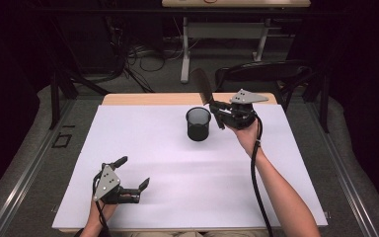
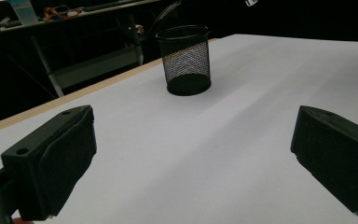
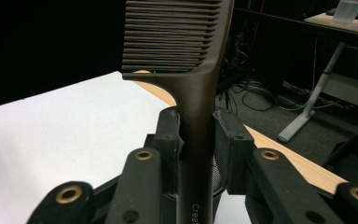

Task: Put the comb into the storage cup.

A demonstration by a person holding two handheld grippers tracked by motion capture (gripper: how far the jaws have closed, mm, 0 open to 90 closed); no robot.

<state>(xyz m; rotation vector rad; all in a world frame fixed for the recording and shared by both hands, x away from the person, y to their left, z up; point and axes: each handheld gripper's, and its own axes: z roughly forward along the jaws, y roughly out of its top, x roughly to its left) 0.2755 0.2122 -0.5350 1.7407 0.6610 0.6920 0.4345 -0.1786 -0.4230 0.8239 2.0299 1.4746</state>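
Note:
A black mesh cup (image 1: 198,124) stands upright on the white table sheet (image 1: 143,143), back of centre. My right gripper (image 1: 216,109) hovers just right of the cup's rim, shut on the handle of a dark brown comb (image 1: 203,86) whose toothed end points up and away. In the right gripper view the comb (image 3: 186,56) rises between the closed jaws of that gripper (image 3: 198,140). My left gripper (image 1: 133,173) rests low at the front left, open and holding nothing. From the left gripper view the mesh cup (image 2: 186,60) stands far ahead of its wide-apart jaws (image 2: 193,158).
The table's wooden back edge (image 1: 153,98) shows beyond the sheet. A dark chair (image 1: 266,74) stands behind the table on the right. Cables (image 1: 148,59) lie on the floor near a second table's legs (image 1: 185,54).

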